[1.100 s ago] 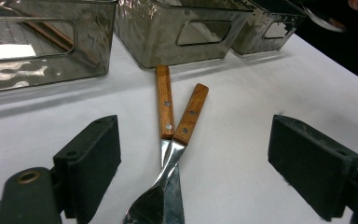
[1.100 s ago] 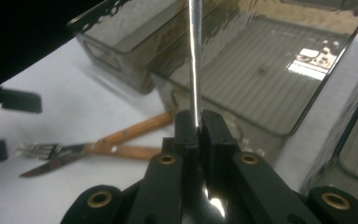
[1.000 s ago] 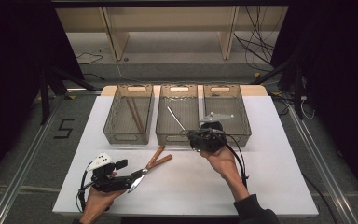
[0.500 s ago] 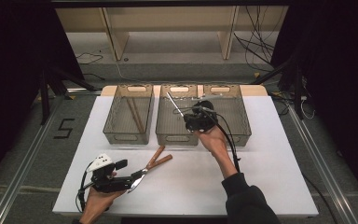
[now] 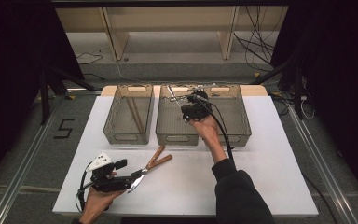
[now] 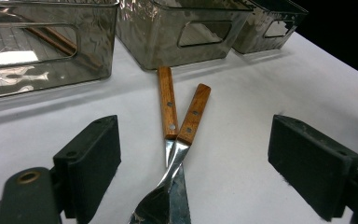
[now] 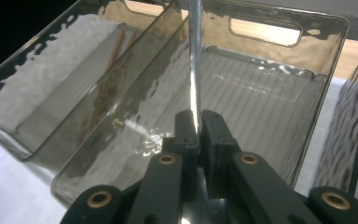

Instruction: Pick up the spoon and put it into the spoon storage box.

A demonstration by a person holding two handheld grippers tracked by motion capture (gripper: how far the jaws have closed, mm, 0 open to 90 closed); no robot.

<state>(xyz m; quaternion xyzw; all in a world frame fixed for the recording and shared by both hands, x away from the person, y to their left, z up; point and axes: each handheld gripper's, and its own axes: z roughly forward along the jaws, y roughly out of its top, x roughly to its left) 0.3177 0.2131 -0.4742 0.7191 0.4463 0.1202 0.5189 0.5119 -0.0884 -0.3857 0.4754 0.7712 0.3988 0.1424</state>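
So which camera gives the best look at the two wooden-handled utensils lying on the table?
The left gripper view: the wooden-handled utensils lie crossed between its open jaws, close up. The high view shows them small, beside the left gripper.

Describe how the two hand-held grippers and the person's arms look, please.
Both grippers are black. The left gripper carries a white plate with dark dots on top; its fingers are blocky, black and flat-faced, with a brass-coloured rivet behind them. The right gripper has brass-coloured rivets too, and a black cable trails from it along the arm. The right arm wears a dark sleeve.
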